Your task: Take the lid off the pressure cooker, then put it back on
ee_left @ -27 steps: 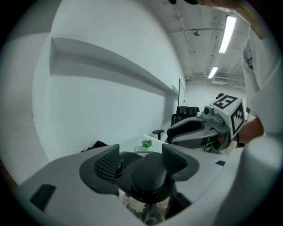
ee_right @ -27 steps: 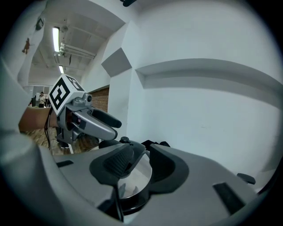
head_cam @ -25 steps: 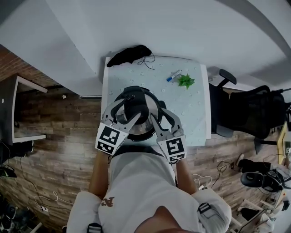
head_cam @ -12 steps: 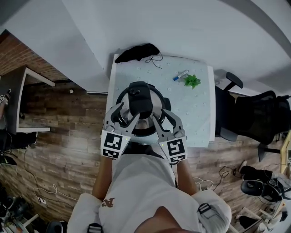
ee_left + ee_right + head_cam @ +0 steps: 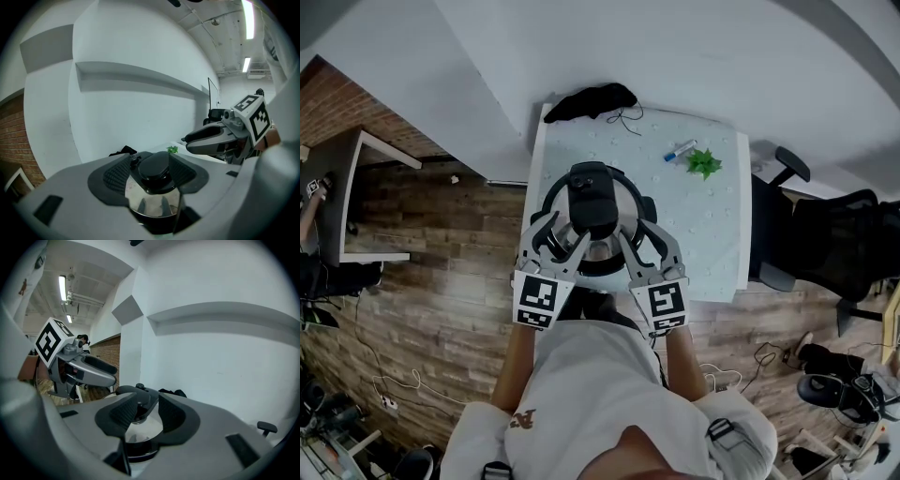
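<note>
While jaws stand apart, lid [image 5: 593, 211] just ahead

The round stainless-steel pressure cooker [image 5: 553, 197] stood upright on the pale table [image 5: 712, 234], near its front edge. Its polished steel lid [image 5: 602, 250] was on, seated level, with a broad black handle [image 5: 593, 202] running across the top and a small knob at the far end.

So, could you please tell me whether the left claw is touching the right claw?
Apart. The head view shows the left claw and the right claw separated, with the lid showing in the gap between them; both are open.
</note>
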